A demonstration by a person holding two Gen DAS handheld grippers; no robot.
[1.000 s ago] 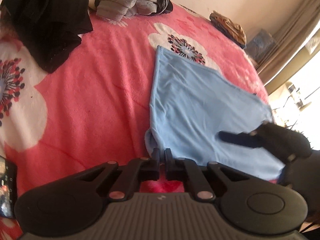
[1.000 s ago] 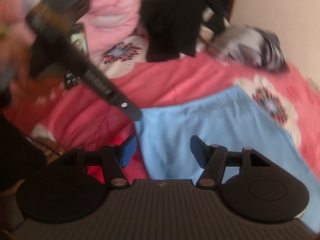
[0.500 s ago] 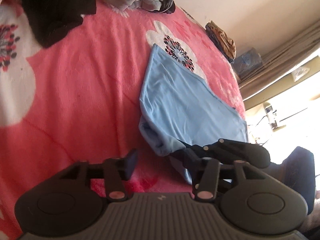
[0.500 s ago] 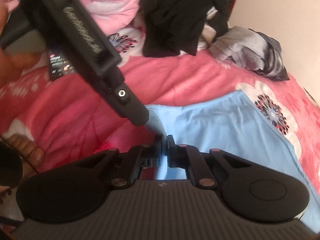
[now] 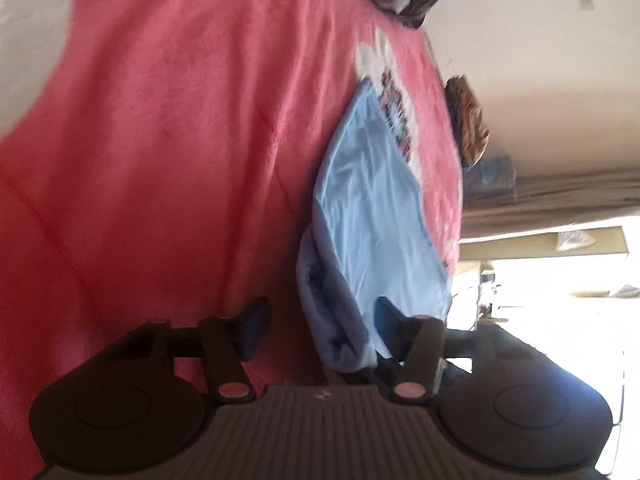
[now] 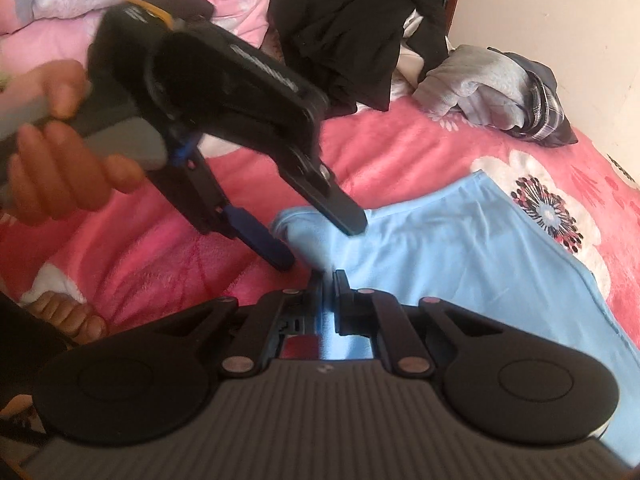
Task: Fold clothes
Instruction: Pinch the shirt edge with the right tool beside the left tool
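A light blue garment lies spread on the pink flowered blanket covering the bed, reaching from the near edge out toward a white flower print on the right. In the right wrist view the right gripper has its two fingers pressed together on the near left corner of that blue cloth, a strip of blue showing between them. Just beyond it, the left gripper hangs over the same corner with its fingers spread apart, one blue pad low and near the blanket, the other black finger above the cloth's rolled edge; a hand grips its grey handle at the left.

From the left wrist view (tilted and blurred) the left gripper shows its fingers wide apart, and the bunched near end of the blue garment sits between them, nearer the right finger; whether it touches the pad I cannot tell.

At the far side of the bed lie a black garment and, to its right, a grey and plaid heap of clothes
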